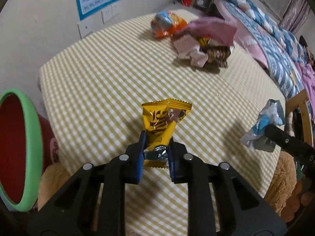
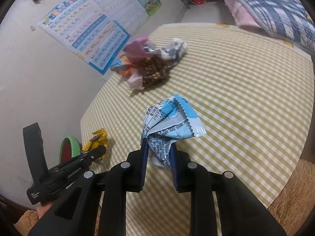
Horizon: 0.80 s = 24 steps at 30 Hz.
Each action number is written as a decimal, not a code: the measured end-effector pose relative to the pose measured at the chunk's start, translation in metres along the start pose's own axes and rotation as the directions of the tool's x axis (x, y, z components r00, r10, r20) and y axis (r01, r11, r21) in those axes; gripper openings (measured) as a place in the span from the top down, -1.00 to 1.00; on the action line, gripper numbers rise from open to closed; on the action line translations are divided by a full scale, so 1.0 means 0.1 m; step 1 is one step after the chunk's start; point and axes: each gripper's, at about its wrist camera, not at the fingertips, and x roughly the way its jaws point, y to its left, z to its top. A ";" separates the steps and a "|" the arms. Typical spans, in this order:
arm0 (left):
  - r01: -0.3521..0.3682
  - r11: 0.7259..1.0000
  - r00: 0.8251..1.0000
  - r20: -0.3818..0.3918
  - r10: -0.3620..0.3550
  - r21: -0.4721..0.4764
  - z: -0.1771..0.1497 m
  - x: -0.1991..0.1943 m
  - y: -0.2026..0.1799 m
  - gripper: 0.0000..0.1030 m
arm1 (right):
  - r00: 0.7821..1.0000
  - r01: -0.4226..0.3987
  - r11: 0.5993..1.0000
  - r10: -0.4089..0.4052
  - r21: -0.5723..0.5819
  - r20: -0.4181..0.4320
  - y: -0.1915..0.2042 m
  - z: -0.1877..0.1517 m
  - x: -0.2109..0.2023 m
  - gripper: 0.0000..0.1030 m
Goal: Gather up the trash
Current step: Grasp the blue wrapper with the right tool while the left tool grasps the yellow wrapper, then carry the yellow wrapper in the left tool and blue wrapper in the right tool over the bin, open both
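The left hand-held gripper (image 1: 156,155), black plastic with ribbed blue pads, pinches a yellow wrapper (image 1: 164,122) by its crinkled foil end; the glossy packet stands up from the jaws, its top edge zigzag-cut and its face printed in brown. It is held above the near part of the worktop (image 1: 110,78), which is covered in a soft cloth of pale yellow and white checks. The right hand-held gripper (image 2: 158,155), of the same build, is pressed together on a blue-and-white wrapper (image 2: 171,125), a crumpled foil sachet with small black print and a sawtooth edge, fanned open above the jaws and held over the worktop's near right side.

Beside the worktop's near left corner stands a round bin (image 1: 21,149) with a smooth green rim and a dark red inside. A tan, fuzzy plush surface (image 1: 283,179) shows below the near edge.

Toward the far edge lies a heap of trash (image 1: 204,49): creased pink paper, a brown patterned packet, and just beside it a shiny orange-and-blue wrapper (image 1: 167,23). Beyond the far right edge runs a quilted blue and pink blanket (image 1: 271,45); printed posters (image 2: 88,33) hang on the pale wall.
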 end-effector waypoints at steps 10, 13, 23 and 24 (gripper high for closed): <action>-0.024 1.000 0.992 0.124 0.022 0.016 0.07 -0.37 -0.01 0.63 | 1.000 -0.010 0.996 0.011 -0.093 0.006 0.30 -0.01 -0.04 0.59; -0.023 1.000 0.992 0.123 0.020 0.018 0.06 -0.37 -0.02 0.63 | 1.000 -0.011 0.995 0.009 -0.101 -0.017 0.33 -0.02 0.03 0.59; -0.010 1.000 0.988 0.154 0.013 -0.019 0.04 -0.45 0.13 0.63 | 1.000 0.002 0.991 -0.003 -0.132 -0.007 0.44 -0.02 0.03 0.59; -0.008 1.000 0.988 0.153 0.012 -0.024 0.04 -0.45 0.14 0.63 | 1.000 0.002 0.991 -0.003 -0.136 -0.008 0.45 -0.02 0.03 0.59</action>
